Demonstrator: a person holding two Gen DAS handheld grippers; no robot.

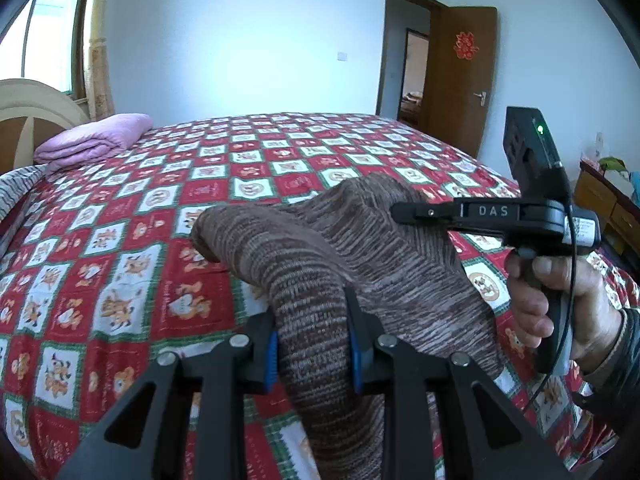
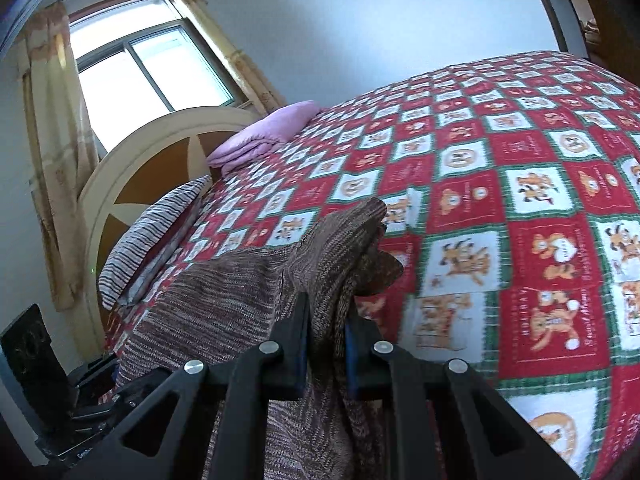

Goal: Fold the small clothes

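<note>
first, left wrist view. we see the left gripper (image 1: 312,354) at 6 o'clock, its blue pads (image 1: 271,360) clamped on a bunched fold of the brown knit garment (image 1: 320,256). the cloth runs up from the jaws toward the centre and hangs clear above the red checked bedspread (image 1: 120,248), one loose end curling out at about 9 o'clock of centre. at 3 o'clock the right gripper (image 1: 404,213) comes in sideways, tip pressed into the far edge of the same garment; we cannot tell from this side how its jaws stand. a hand (image 1: 560,296) grips its handle at 4 o'clock, a dark sleeve behind it. a folded pink blanket (image 1: 96,140) lies at 10 o'clock on the bed, a cream headboard (image 1: 32,112) beside it. a wooden door (image 1: 464,76) stands open at 1 o'clock, with a red paper ornament (image 1: 463,45) on it.

next, right wrist view. the right gripper (image 2: 326,354) sits at 6 o'clock, jaws nearly together and clamped on a thick fold of the brown knit garment (image 2: 224,292). the cloth spreads from the jaws toward 8 o'clock and a corner pokes up near centre. the bedspread (image 2: 520,208) fills 1 to 5 o'clock. the pink blanket (image 2: 264,136) lies at 11 o'clock, a striped pillow (image 2: 152,232) at 9 o'clock against the headboard (image 2: 132,176). a window (image 2: 144,68) with pale curtains (image 2: 52,152) fills 10 to 11 o'clock. part of the left gripper's black body (image 2: 92,408) shows at 8 o'clock.
</note>
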